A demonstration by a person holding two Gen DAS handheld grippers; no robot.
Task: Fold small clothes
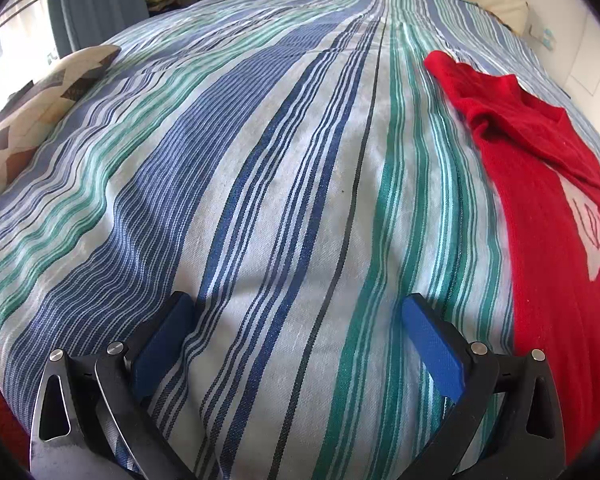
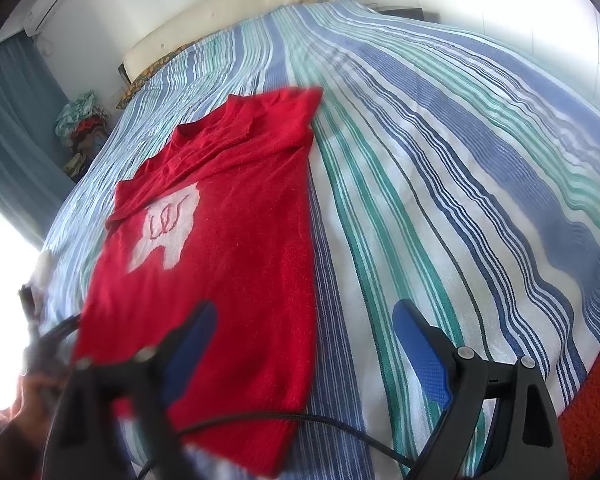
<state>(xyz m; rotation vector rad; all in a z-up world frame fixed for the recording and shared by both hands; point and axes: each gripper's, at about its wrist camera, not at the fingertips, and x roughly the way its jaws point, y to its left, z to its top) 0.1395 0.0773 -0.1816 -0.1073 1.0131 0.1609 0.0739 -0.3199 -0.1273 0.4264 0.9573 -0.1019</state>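
Right wrist view: the right gripper [image 2: 304,312] has its blue-padded fingers [image 2: 422,354] spread wide with nothing between them, hovering over the hem end of the small red knit top with a white chest patch [image 2: 236,240]; the left-hand pad sits above the fabric, the other above the blue, green and white striped bedspread [image 2: 460,160]. A black cable [image 2: 284,418] crosses the hem. In the left wrist view, the left gripper [image 1: 296,308], likewise spread and empty, hangs over bare bedspread with the top just beside it to the right.

The top lies flat, front up, on the bed. Its long axis runs away from the grippers, hem nearest and neckline far, roughly along the stripes. One side appears already turned in, the sleeve bunched near the collar.

The step in hand looks like taking the hem. Done well, each gripper would pinch a hem corner through both layers, clear of the cable, and carry it evenly toward the neckline.
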